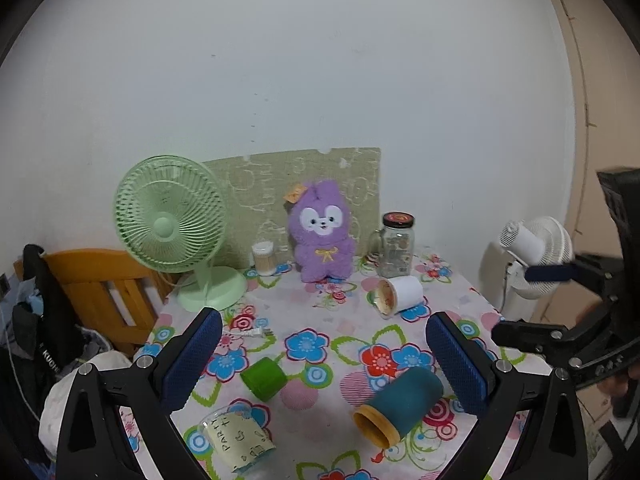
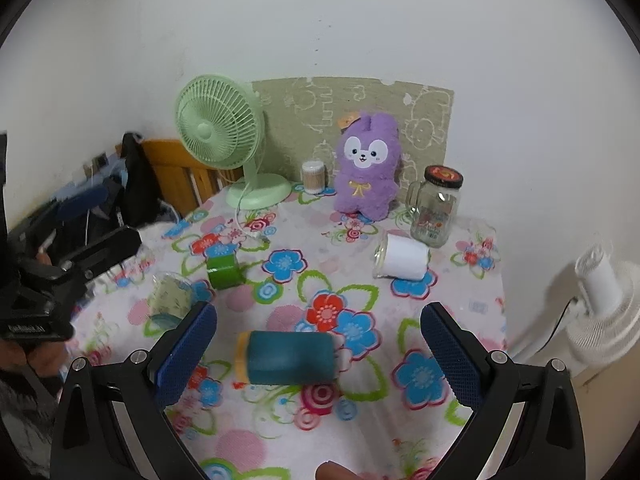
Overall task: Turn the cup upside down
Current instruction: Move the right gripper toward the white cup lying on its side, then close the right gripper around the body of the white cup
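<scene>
Teal cup [image 2: 290,357] lies sideways, seemingly untouched, between wide right tongs [image 2: 319,353]; left tongs [image 1: 324,360] wide.

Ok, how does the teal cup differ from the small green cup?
The teal cup is larger and longer than the green cup. The teal cup shows a yellow-orange rim; the green cup is plain green. The teal cup lies between the open right tongs; the green cup lies farther back, toward the green fan. Both lie on their sides on the floral tablecloth.
</scene>
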Action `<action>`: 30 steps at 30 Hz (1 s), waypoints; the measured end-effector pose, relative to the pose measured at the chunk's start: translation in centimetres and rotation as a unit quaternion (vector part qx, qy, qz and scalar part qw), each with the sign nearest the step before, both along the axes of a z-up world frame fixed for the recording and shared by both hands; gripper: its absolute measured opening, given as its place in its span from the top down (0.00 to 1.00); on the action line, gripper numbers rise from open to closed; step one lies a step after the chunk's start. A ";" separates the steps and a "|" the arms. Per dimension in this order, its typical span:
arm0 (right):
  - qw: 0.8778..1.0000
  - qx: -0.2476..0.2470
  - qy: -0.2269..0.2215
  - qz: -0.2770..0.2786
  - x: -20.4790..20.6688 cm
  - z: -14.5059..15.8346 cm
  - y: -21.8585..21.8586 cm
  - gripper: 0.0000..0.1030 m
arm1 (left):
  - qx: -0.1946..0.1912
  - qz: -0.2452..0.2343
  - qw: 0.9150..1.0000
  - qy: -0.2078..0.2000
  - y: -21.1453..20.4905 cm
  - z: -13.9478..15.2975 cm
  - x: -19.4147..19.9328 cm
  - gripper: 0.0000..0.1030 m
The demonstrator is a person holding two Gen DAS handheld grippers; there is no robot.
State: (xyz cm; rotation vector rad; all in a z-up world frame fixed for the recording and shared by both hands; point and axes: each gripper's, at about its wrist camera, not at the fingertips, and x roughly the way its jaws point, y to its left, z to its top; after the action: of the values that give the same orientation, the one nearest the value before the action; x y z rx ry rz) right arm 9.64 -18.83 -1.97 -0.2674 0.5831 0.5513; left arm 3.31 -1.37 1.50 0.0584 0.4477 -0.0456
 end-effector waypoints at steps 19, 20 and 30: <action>0.966 -0.188 0.018 0.175 13.6 -3.7 -0.5 0.00 | 0.177 -0.115 0.969 0.126 -5.9 -5.3 13.5 0.00; 0.961 -0.197 0.030 0.192 14.9 -4.2 -0.1 0.00 | 0.179 -0.117 0.968 0.133 -6.0 -5.7 14.1 0.00; 0.900 -0.333 0.052 0.276 22.7 -9.9 3.7 0.01 | 0.224 -0.129 0.946 0.198 -7.9 -9.4 20.4 0.00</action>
State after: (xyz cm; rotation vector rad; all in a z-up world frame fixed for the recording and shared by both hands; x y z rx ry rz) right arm 32.34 -15.08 -11.88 -1.0838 0.7947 0.9053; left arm 23.71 -9.29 -7.92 0.5638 0.8452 -0.2170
